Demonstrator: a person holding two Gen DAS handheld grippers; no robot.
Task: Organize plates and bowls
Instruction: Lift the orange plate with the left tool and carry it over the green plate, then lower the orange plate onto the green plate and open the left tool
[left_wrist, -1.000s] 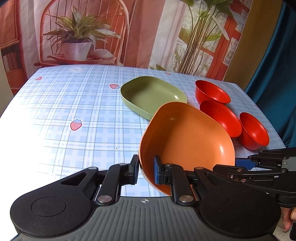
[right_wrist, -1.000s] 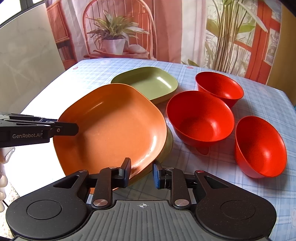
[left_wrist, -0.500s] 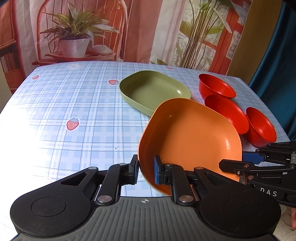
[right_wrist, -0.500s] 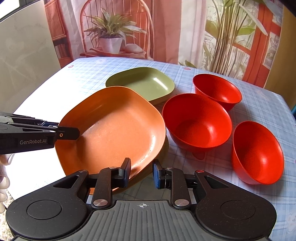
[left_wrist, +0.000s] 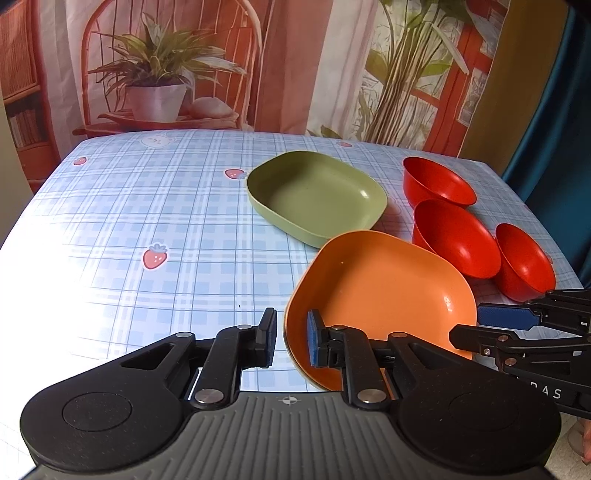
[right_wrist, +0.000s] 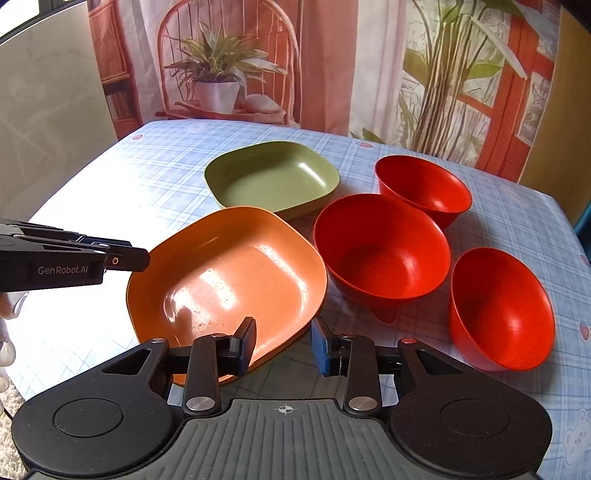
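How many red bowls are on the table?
3: far red bowl at the back, middle red bowl beside the orange plate, near red bowl at the right. None seems hidden.

You had an orange plate (right_wrist: 236, 280), an olive-green plate (right_wrist: 273, 181) and three red bowls (right_wrist: 384, 251) on a counter (left_wrist: 147, 229) in blue-and-white plaid with pink strawberries; your black tools wore blue pads (right_wrist: 319, 347).

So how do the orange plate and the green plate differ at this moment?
The orange plate lies nearer, its rim between the fingers of both the left gripper and the right gripper; the green plate sits farther back, untouched. Orange glares glossy; green looks matte. Both are shallow rounded squares.
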